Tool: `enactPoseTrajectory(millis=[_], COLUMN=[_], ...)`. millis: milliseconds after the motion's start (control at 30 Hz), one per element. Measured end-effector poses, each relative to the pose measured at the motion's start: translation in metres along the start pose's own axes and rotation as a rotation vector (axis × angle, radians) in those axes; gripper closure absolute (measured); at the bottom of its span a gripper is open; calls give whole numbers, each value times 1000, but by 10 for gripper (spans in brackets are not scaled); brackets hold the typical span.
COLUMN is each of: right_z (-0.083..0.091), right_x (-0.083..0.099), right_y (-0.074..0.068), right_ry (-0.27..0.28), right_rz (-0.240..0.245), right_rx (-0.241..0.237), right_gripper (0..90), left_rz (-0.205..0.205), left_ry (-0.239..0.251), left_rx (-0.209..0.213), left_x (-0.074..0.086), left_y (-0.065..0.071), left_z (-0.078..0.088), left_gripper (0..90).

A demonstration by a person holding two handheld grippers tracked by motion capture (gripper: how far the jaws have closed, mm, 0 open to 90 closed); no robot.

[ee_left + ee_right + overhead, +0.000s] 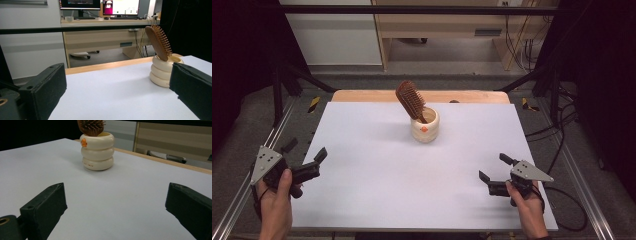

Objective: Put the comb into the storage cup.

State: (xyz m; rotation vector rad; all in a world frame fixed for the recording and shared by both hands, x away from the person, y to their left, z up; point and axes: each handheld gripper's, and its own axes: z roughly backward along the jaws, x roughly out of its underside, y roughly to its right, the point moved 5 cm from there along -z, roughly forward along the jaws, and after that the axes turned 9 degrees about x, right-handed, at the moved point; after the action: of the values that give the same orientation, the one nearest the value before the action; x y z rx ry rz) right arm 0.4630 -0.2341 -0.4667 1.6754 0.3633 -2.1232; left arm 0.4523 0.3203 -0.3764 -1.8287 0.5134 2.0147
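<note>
My left gripper and right gripper rest at the near corners of the counter, jaws apart, holding nothing. The hairbrush stands tilted in the cream cup (mid-counter, well apart from both); nothing begun, I judge.

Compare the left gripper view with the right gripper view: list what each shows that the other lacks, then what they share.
Left gripper view alone: the hairbrush's whole head with its smooth wooden back, leaning in the holder, plus lit monitors on a desk behind.
Right gripper view alone: the orange mark on the holder's top ring and small print on its bottom ring.
Both: the cream ringed holder, brush bristles, the white table surface, its wooden far edge, and open black jaws.
</note>
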Motion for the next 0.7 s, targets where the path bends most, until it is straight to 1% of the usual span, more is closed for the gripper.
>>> enactPoseTrajectory(millis=[400,700], right_z=[-1,-1], right_x=[1,1], right_y=[-2,-2], right_ry=[-1,-3], right_rz=[5,5], right_rx=[-8,-11], right_gripper=[38,37], left_rz=[32,49], left_ry=[-9,-5], left_rx=[-8,-21], left_x=[24,33], left_y=[0,-4], left_z=[8,13], left_gripper=[12,13])
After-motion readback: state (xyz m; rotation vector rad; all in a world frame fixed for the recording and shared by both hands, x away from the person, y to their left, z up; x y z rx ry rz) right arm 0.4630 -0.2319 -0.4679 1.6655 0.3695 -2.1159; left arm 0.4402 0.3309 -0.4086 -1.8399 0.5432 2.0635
